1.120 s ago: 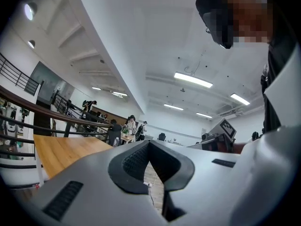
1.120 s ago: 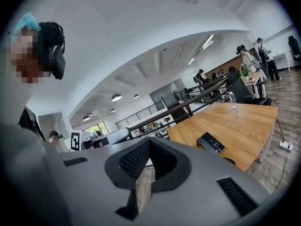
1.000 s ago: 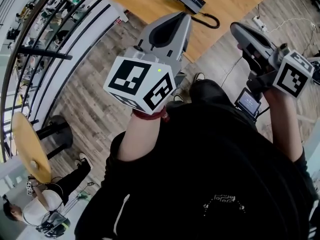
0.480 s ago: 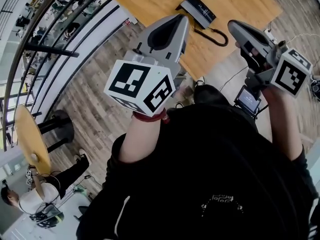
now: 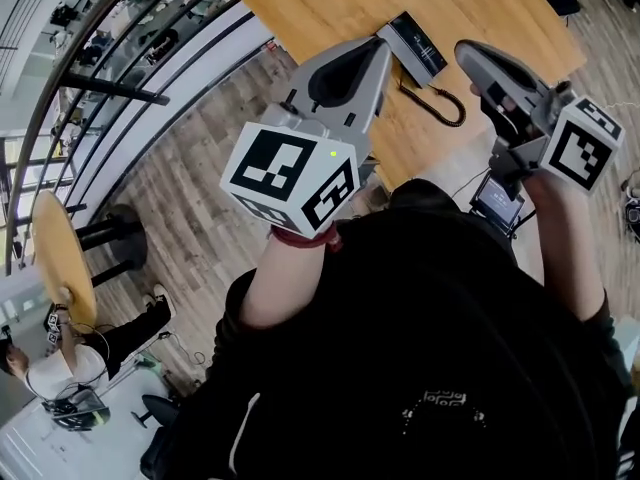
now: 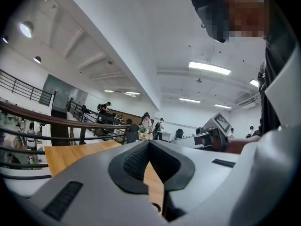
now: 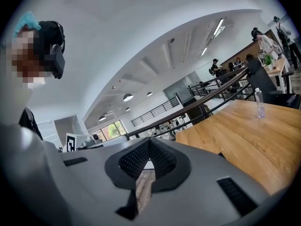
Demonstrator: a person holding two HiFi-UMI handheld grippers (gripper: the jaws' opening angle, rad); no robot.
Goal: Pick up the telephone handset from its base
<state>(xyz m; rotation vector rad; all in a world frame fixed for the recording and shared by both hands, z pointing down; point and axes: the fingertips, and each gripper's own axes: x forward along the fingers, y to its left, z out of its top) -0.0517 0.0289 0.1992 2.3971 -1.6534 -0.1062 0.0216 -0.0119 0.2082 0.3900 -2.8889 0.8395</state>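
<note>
Telephone [image 5: 417,46]: upper centre of the head view, on the wooden table [image 5: 320,3]; handset apparently on its base.
Left gripper [image 5: 376,52]: jaws pressed together, empty.
Right gripper [image 5: 470,54]: jaws together, empty.
Progress: 0 steps done; reach, grasp and lift all remain.

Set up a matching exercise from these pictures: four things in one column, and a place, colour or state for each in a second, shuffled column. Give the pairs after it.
Things
1. telephone
2. left claw
3. water bottle
4. cord

Descriptions
A. shut, with nothing between its jaws
B. black and coiled, trailing toward the table's edge
C. dark flat unit lying on the wooden table, near its edge
D. clear, standing upright on the table

Pairs: 1-C, 2-A, 3-D, 4-B
</note>
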